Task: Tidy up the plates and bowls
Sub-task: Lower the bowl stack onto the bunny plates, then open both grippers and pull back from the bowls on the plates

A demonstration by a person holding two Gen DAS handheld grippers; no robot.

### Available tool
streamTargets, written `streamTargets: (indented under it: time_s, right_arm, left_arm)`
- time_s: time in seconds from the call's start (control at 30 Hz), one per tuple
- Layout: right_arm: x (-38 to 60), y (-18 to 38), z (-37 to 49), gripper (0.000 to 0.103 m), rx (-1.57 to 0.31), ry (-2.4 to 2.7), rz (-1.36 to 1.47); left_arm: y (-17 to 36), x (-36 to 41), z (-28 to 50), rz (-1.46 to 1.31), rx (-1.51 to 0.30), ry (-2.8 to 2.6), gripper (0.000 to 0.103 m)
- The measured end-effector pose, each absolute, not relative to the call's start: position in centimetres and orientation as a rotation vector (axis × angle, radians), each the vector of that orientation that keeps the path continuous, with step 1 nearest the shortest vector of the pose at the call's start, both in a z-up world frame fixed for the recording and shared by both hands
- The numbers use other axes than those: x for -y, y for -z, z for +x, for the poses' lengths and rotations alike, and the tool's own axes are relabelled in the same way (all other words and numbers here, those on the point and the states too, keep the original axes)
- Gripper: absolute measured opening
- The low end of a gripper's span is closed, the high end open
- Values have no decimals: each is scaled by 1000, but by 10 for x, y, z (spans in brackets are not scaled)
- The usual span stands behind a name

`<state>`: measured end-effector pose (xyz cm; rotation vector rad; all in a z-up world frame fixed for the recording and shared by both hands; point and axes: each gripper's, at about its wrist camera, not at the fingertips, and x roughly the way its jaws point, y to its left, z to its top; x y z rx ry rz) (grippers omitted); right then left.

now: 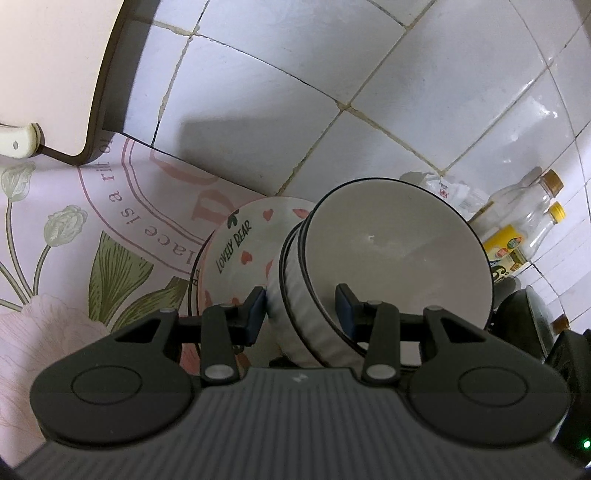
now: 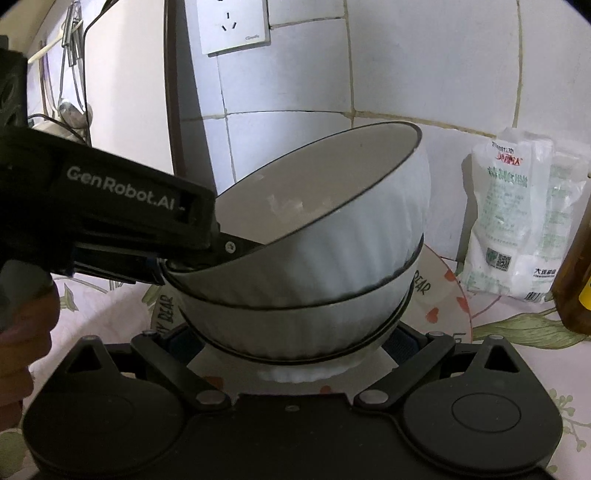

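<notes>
A stack of white ribbed bowls with black rims stands on a "Lovely Bear" plate with red hearts. The top bowl is tilted. My left gripper straddles the near rim of the top bowl, one blue pad inside and one outside, with a visible gap; it also shows in the right wrist view. The plate shows left of the bowls. My right gripper is open around the lowest bowl's base, its pads apart on either side.
A floral mat covers the counter. A cutting board leans against the tiled wall. Glass bottles stand at the right, with a white bag, an amber bottle and a wall socket nearby.
</notes>
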<state>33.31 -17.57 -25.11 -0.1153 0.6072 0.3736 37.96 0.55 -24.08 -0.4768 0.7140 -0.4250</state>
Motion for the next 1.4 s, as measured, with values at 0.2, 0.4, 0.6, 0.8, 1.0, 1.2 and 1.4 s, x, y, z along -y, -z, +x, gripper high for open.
streamTargets:
  time_s: [0.2, 0.4, 0.6, 0.8, 1.0, 1.2, 1.4]
  right_arm:
    - [177, 249, 338, 100, -675, -350, -83]
    - [189, 239, 317, 100, -668, -305, -12]
    - [202, 218, 288, 100, -633, -263, 49]
    - [209, 187, 253, 100, -599, -258, 25]
    - [218, 147, 207, 100, -588, -240, 26]
    - [232, 110, 165, 100, -591, -199, 64]
    - [243, 80, 126, 100, -608, -128, 83]
  left_arm:
    - [238, -7, 377, -481, -716, 401, 46]
    - [222, -10, 362, -495, -738, 355, 51]
    - [194, -15, 327, -447, -717, 315, 54]
    - [165, -17, 282, -402, -709, 294, 55]
    - [123, -22, 231, -333, -671, 240, 63]
    - [74, -24, 182, -210, -652, 175, 77]
    - [52, -25, 137, -143, -647, 138, 85]
